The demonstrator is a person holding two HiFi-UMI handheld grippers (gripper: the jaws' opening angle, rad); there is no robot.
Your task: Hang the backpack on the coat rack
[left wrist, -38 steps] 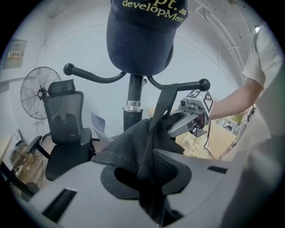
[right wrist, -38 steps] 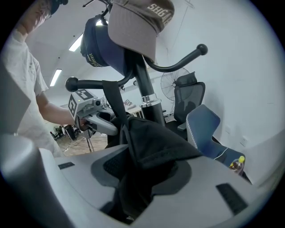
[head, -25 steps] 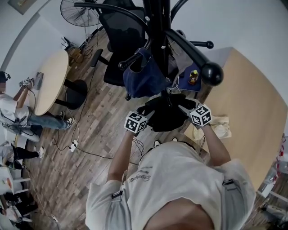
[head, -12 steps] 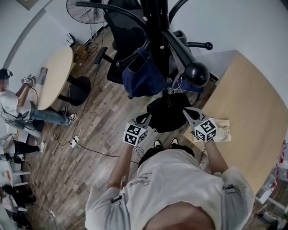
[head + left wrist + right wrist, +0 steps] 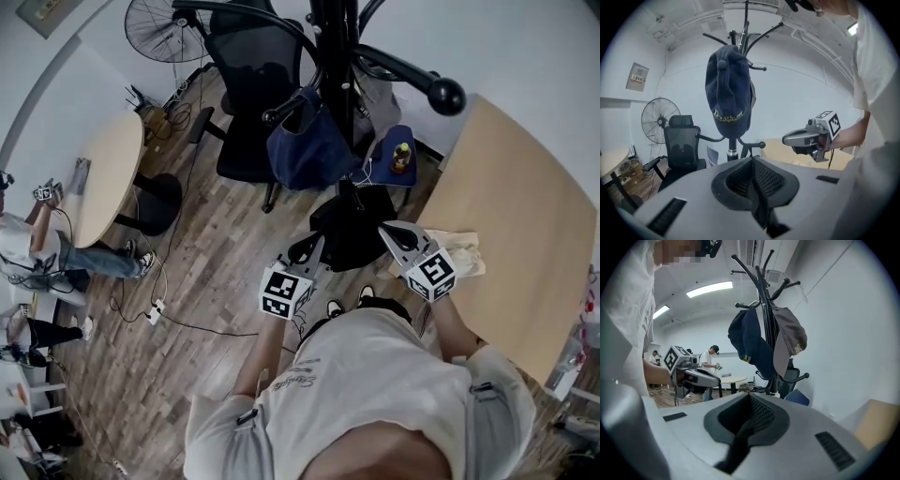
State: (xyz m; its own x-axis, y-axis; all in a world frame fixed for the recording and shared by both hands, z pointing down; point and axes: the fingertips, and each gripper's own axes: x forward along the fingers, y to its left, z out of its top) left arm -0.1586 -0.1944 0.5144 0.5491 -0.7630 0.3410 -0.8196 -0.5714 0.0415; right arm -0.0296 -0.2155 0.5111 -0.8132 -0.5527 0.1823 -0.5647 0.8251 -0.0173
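Backpack: the black backpack [image 5: 354, 234] hung between the two grippers, low beside the coat rack [image 5: 336, 56] pole and not on any hook.
Left gripper [image 5: 314, 246]: jaws clamped on a black backpack strap.
Right gripper [image 5: 386, 229]: jaws likewise closed on a black strap.
Done: both grips made; the bag seemed clear of the floor.
Left: raising it onto the free hook [image 5: 446, 96]; a navy cap [image 5: 309, 150] occupied another.

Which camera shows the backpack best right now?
The head view: the black backpack shows nearly whole, between the left gripper and the right gripper, beside the coat rack. Each gripper view shows only a black strap pinched in its shut jaws.
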